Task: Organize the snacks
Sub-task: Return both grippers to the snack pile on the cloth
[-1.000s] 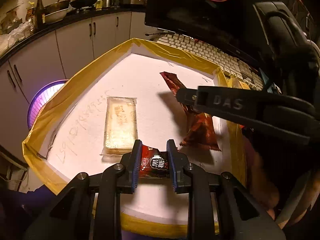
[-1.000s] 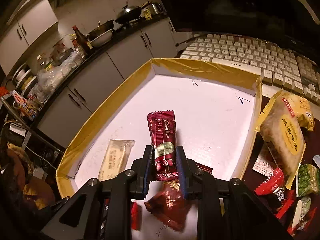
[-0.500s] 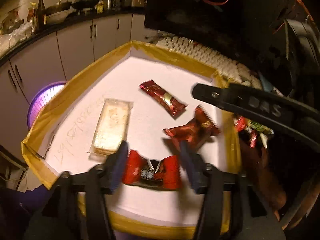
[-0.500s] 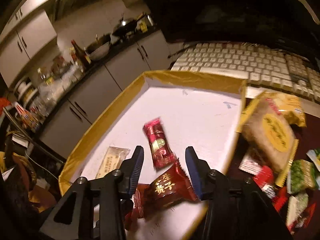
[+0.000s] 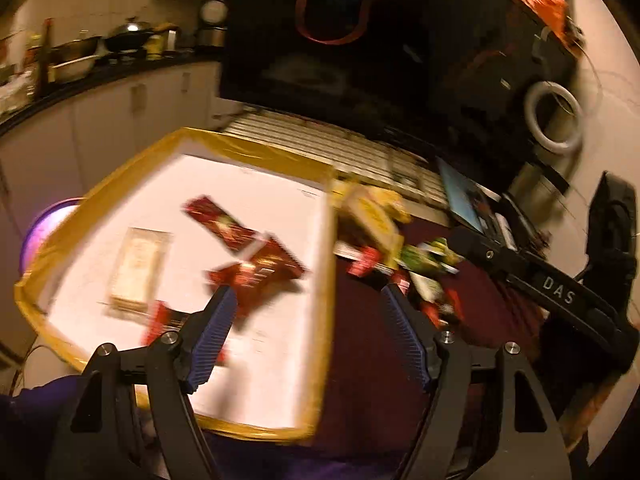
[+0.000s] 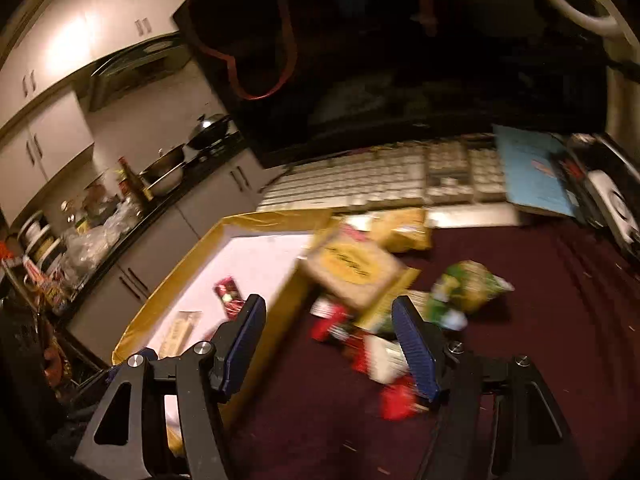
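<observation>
Both grippers stand with jaws apart and nothing between the pads: the left gripper (image 5: 308, 336) and the right gripper (image 6: 330, 344) have just been opening, and each has let go of the red packet it clamped a second ago. Those packets now lie inside the yellow-rimmed tray (image 5: 256, 148) — the long red bar (image 5: 218, 222), a red crinkled packet (image 5: 260, 270) beside it, a small red sachet (image 5: 160, 320) near the front rim, and the pale flat packet (image 5: 138, 264) as before. Judged from this, one placing step is complete for each hand, and both views have swung toward the unsorted pile on the dark red cloth (image 6: 540, 300). The pile holds a large yellow bag (image 6: 352, 272) resting against the tray's right rim, a green bag (image 6: 468, 288), and small red-and-white sachets (image 6: 360, 344) closest to the right jaws. Open cloth lies right of the pile; the keyboard (image 6: 380, 176) bounds the far side, and the tray rim bounds the left — an approach from the open cloth looks least obstructed.
</observation>
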A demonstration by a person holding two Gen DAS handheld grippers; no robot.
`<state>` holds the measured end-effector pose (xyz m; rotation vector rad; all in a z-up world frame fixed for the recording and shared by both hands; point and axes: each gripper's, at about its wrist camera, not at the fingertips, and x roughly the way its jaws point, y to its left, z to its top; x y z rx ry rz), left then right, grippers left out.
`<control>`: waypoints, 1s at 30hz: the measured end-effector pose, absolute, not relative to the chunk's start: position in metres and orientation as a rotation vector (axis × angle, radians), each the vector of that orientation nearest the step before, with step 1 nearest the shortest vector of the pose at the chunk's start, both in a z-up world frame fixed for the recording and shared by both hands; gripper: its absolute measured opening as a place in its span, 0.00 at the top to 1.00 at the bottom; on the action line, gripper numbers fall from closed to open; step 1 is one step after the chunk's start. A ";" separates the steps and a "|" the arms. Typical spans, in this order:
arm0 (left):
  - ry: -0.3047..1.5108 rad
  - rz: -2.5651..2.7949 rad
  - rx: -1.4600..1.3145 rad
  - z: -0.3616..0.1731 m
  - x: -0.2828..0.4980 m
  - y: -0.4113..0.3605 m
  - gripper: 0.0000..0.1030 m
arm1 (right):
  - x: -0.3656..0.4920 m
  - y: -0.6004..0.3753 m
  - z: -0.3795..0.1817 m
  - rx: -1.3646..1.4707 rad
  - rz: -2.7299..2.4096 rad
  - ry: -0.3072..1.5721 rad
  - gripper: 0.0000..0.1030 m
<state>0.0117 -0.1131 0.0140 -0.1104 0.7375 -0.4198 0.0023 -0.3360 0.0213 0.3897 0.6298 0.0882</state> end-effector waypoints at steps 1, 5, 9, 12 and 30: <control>0.745 -0.427 -0.106 0.015 0.011 -0.119 0.28 | -0.003 -0.346 0.019 0.407 0.073 0.637 0.34; 0.772 -0.477 -0.097 0.015 0.008 -0.136 0.28 | -0.015 -0.378 0.003 0.433 0.020 0.692 0.34; 0.764 -0.473 -0.079 0.017 0.002 -0.142 0.28 | -0.015 -0.386 -0.015 0.422 0.040 0.764 0.34; 0.761 -0.474 -0.074 0.018 -0.001 -0.146 0.28 | -0.012 -0.384 -0.023 0.422 0.063 0.794 0.34; 0.781 -0.480 -0.080 0.015 0.001 -0.151 0.28 | -0.004 -0.333 -0.037 0.116 -0.007 0.872 0.76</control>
